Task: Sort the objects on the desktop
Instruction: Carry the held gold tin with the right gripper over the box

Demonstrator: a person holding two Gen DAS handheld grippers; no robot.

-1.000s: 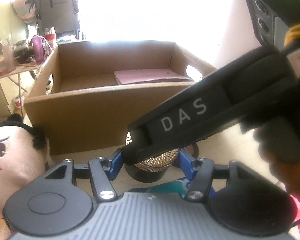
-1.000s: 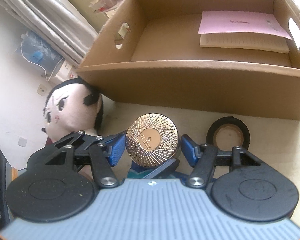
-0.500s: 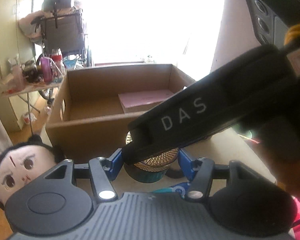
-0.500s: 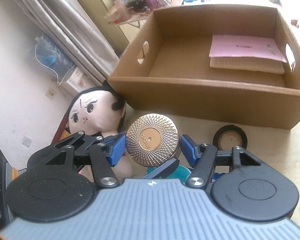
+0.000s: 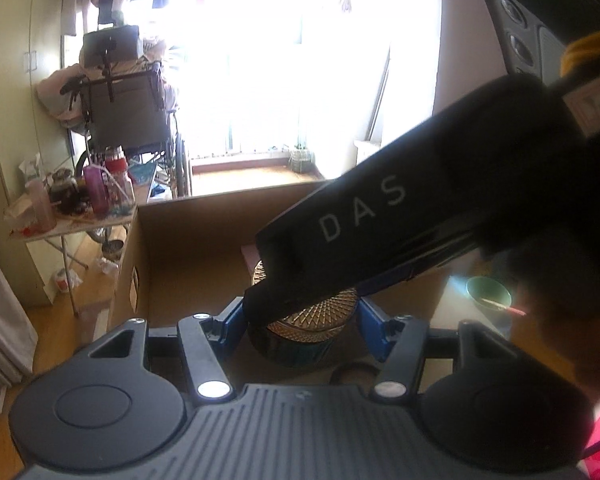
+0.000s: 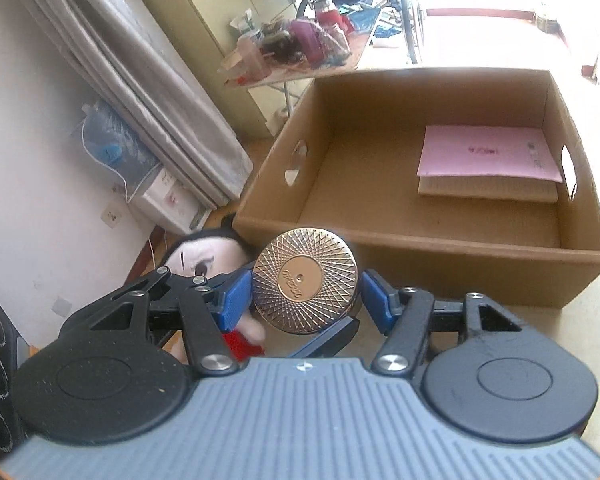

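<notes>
A round jar with a gold patterned lid (image 6: 305, 280) and a dark body (image 5: 300, 344) hangs in the air in front of the cardboard box (image 6: 420, 248). My right gripper (image 6: 305, 298) is shut on it, its blue pads against the lid's sides. My left gripper (image 5: 302, 320) is shut on the same jar lower down, at the dark body. In the left wrist view the right gripper's black finger (image 5: 360, 216) lies across the lid and hides much of it. The box (image 5: 188, 248) holds a pink envelope (image 6: 484, 152) on a brown pad at its right.
A plush doll's head (image 6: 204, 256) lies left of the box, partly behind my fingers. A dark tape ring (image 5: 356, 372) shows under the jar. A green bowl (image 5: 488, 292) sits at right. Beyond stand a cluttered side table (image 5: 72, 208) and a wheelchair (image 5: 128, 112).
Both grippers have risen together with the jar. The box now shows from higher up, the doll has left the left wrist view and the tape ring the right wrist view.
</notes>
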